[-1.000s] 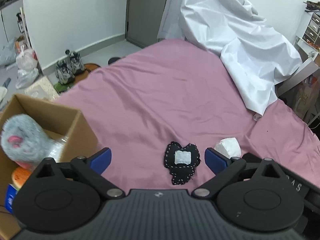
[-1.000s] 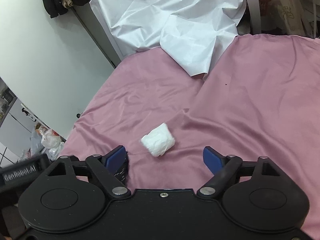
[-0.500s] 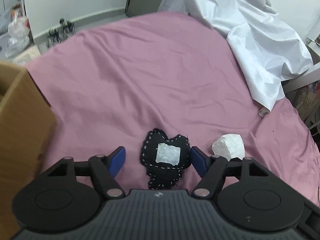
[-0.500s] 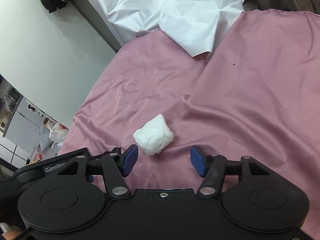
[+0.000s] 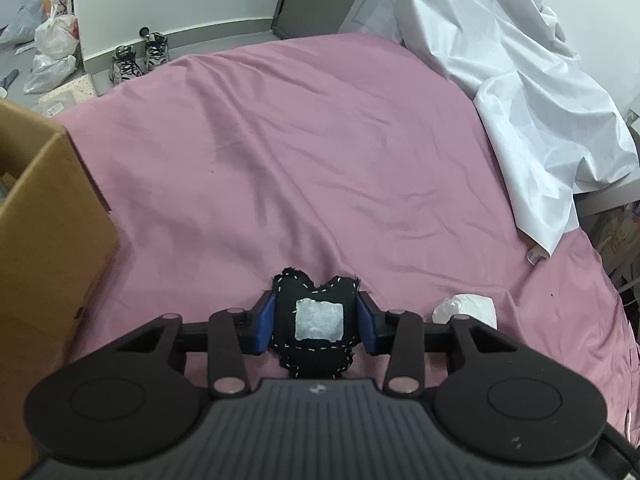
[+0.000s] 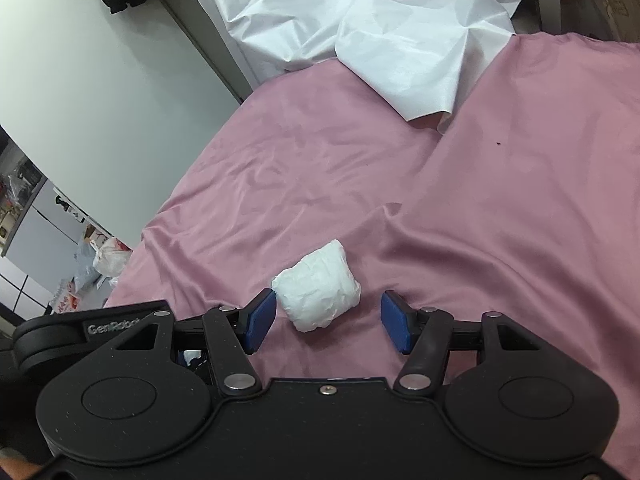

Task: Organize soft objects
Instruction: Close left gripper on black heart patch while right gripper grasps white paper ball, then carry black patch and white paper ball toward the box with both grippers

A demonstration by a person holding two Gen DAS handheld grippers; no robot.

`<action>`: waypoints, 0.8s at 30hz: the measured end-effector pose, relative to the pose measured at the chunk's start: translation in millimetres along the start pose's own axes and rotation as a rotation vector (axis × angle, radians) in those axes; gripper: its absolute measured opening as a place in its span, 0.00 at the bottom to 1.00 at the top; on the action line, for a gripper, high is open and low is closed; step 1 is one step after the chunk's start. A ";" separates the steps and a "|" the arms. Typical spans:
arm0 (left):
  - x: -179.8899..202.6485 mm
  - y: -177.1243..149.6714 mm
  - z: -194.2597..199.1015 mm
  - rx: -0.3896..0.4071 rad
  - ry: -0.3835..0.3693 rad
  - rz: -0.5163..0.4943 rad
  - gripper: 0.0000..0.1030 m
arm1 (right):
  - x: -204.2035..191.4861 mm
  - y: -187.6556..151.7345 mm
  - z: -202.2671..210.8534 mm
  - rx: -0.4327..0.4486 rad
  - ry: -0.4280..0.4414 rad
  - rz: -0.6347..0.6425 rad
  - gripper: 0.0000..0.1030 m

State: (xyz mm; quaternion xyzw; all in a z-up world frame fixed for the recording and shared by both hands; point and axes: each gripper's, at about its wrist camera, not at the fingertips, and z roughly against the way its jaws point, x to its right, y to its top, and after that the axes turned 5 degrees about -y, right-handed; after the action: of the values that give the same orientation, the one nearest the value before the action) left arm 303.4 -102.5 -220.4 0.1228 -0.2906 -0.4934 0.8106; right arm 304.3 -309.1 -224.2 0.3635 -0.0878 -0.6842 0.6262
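Left gripper [image 5: 316, 326]: its blue pads press on both sides of the black heart-shaped fabric toy with white stitching and a white patch [image 5: 316, 320], so the jaws are clamped on it.
Black toy: it lies on the pink bed sheet [image 5: 320, 168], between the left fingers.
Right gripper [image 6: 328, 322]: the jaws stand apart; the blue pads are on either side of the small white crumpled soft bundle [image 6: 318, 290], and there is a gap on the right side.
White bundle: it rests on the pink sheet, just in front of the right gripper, closer to its left pad.
Brown cardboard box [image 5: 44, 240]: it stands at the left edge of the bed.
White wrinkled cloth [image 5: 520, 100]: it is draped over the far right side of the bed.
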 end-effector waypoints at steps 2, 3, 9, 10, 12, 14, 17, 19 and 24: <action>-1.0 1.0 3.4 0.003 0.004 -0.007 0.40 | -1.5 -1.2 -0.2 0.007 -0.006 0.005 0.54; -2.1 1.6 6.1 0.006 0.008 -0.010 0.40 | -2.4 -1.1 -0.9 0.009 -0.013 0.012 0.48; -6.3 3.2 28.5 0.032 0.014 -0.027 0.40 | -9.5 -3.1 2.7 0.014 0.001 0.033 0.41; -6.1 3.0 32.8 0.036 0.016 -0.037 0.40 | -10.9 -3.9 5.7 0.016 0.007 0.032 0.41; -6.7 2.2 41.7 0.041 0.025 -0.057 0.40 | -13.6 -6.0 12.0 0.024 0.018 0.023 0.41; -9.4 1.8 51.7 0.049 0.033 -0.068 0.40 | -17.4 -9.2 19.0 0.027 0.019 0.020 0.41; -12.0 -0.1 67.2 0.057 0.039 -0.086 0.40 | -22.2 -15.2 29.7 0.032 0.015 0.022 0.41; -12.2 -2.0 76.7 0.056 0.043 -0.103 0.40 | -22.4 -20.2 39.7 0.033 0.016 0.006 0.41; -12.9 -8.3 98.9 0.033 0.050 -0.153 0.40 | -21.1 -31.1 67.4 0.033 0.002 -0.050 0.41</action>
State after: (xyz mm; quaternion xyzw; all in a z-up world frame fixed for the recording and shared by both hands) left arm 234.3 -86.6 -149.7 0.1702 -0.2682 -0.5457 0.7754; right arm 237.7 -306.0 -185.5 0.3763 -0.0893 -0.6978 0.6029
